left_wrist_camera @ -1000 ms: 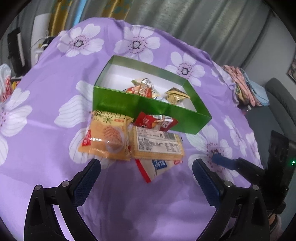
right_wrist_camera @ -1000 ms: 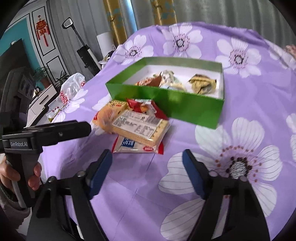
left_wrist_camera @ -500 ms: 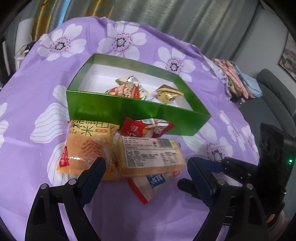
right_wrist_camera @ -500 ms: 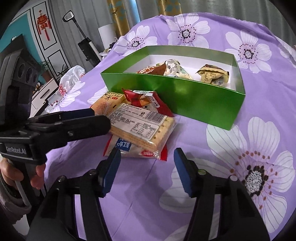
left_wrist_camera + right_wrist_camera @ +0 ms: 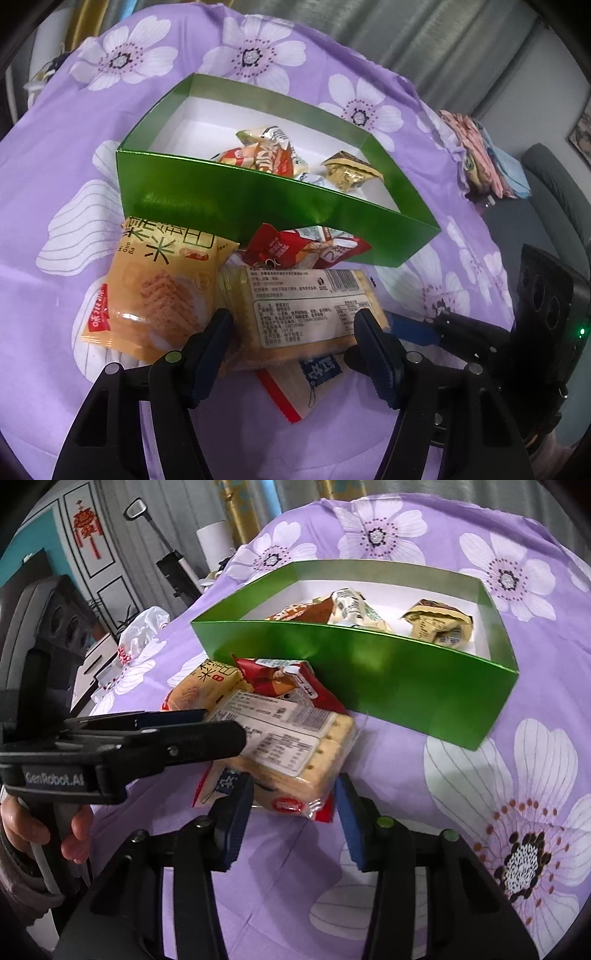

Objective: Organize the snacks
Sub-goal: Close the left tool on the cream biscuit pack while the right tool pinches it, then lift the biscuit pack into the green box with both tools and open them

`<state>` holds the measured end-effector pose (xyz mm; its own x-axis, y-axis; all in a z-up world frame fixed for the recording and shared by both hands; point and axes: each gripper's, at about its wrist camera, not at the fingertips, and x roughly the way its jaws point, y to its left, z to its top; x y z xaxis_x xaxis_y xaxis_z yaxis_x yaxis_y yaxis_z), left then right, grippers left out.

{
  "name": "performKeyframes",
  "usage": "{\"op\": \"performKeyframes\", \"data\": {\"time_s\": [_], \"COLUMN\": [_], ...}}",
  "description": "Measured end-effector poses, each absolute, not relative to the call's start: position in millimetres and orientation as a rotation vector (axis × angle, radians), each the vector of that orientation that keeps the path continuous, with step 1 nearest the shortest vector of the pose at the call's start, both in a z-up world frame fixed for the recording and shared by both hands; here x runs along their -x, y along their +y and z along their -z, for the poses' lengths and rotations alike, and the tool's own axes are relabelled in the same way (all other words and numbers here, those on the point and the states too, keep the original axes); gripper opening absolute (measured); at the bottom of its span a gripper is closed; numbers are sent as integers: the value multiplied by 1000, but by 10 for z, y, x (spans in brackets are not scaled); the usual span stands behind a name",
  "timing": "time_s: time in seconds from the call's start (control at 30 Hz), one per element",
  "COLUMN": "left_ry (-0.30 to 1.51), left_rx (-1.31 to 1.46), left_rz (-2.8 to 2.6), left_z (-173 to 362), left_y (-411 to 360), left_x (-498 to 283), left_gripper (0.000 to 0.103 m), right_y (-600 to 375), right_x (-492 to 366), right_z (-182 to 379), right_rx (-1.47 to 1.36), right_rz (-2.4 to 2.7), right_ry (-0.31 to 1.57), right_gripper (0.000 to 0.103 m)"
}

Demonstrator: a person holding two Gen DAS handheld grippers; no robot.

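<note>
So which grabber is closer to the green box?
Left, narrowly. The left gripper straddles the cracker pack just before the green box; the right gripper sits at that pack's outer end.

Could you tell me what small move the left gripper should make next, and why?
Probably close the left gripper on the cracker pack: its open fingers already sit on either side of the pack, which lies on top of the pile in front of the green box.

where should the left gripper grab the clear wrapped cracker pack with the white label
Across its two long side edges, coming in from the near end, judging by its pose. The clear-wrapped cracker pack with the white label lies flat atop the pile, a stiff block with its end facing the left gripper, whose open fingers already flank it.
</note>
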<state>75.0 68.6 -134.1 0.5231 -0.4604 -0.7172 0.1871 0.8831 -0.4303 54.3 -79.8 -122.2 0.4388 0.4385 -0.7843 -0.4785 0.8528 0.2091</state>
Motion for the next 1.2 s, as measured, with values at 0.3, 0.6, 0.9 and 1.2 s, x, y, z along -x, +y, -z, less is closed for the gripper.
{"op": "performKeyframes", "data": {"time_s": [0.3, 0.6, 0.9, 1.2], "left_ry": [966, 959, 872, 789], "left_rx": [289, 278, 256, 202], "left_rz": [357, 341, 361, 380], "left_z": [1367, 1300, 904, 544], "left_y": [643, 659, 615, 475], "left_x": [-794, -704, -526, -747], "left_gripper": [56, 52, 52, 52], "right_y": [-804, -821, -892, -990], "right_x": [-616, -537, -343, -470], "right_z": [1238, 1189, 857, 488], "right_rx": [84, 99, 85, 76], "right_rz": [-584, -593, -593, -564], "right_ry": [974, 961, 893, 786], "right_gripper": [35, 29, 29, 29]}}
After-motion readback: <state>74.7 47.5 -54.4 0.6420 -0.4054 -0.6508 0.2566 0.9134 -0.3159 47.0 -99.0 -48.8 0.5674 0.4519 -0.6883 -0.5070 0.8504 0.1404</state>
